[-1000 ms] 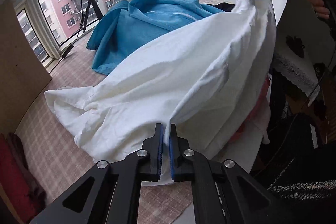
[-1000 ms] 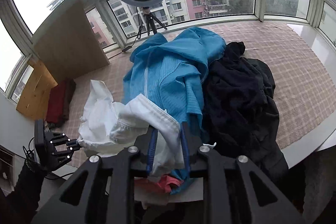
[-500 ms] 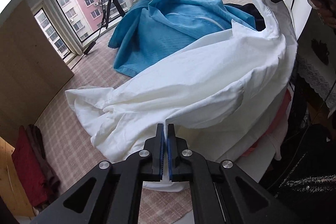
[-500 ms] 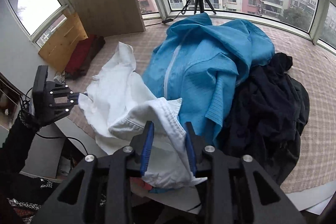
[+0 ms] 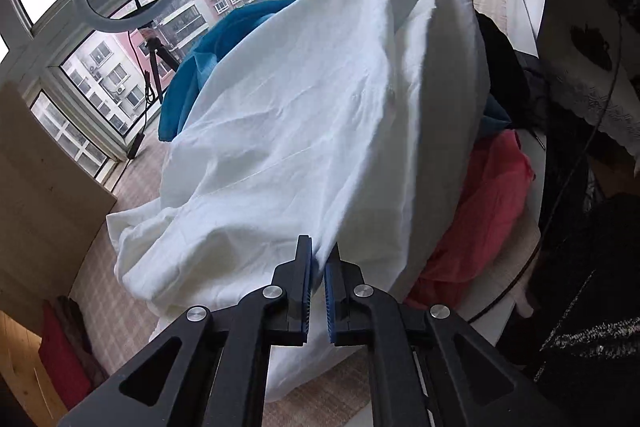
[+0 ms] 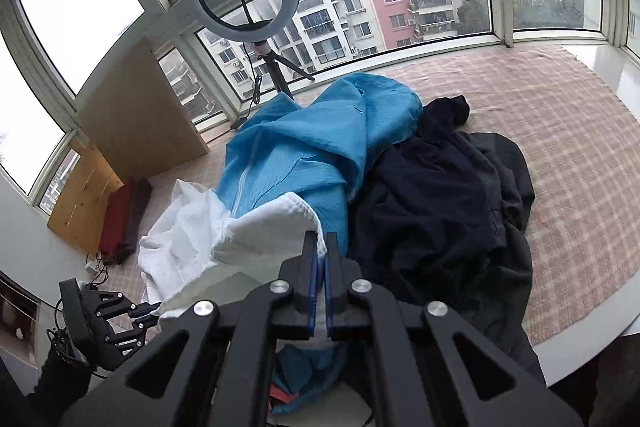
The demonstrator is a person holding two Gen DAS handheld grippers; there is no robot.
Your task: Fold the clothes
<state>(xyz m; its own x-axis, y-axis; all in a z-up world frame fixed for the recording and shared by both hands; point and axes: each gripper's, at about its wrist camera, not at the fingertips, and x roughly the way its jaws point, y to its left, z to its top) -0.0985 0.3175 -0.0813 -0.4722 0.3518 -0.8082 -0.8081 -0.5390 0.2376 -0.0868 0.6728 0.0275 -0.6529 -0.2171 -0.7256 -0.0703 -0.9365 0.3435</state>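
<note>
Two grippers share one white garment (image 5: 320,131), each clamped on a different edge. The left gripper (image 5: 318,267) has its jaws nearly together on a low fold of the cloth; the right gripper (image 6: 321,255) pinches a stitched hem, and in the left view it shows at the top, holding that end high. Held this way, the cloth hangs as a slanted sheet between the two grips — probably to shake it open and find its shape before any fold is laid. Its lower end trails onto the checked mat (image 6: 560,131), so only part of its weight is carried.

Behind it lie a blue garment (image 6: 304,155) and a black garment (image 6: 448,195), both crumpled and touching each other, with a red cloth (image 5: 480,211) at the near edge. None of these looks folded. Bare mat to the far right offers room to spread the white one flat.
</note>
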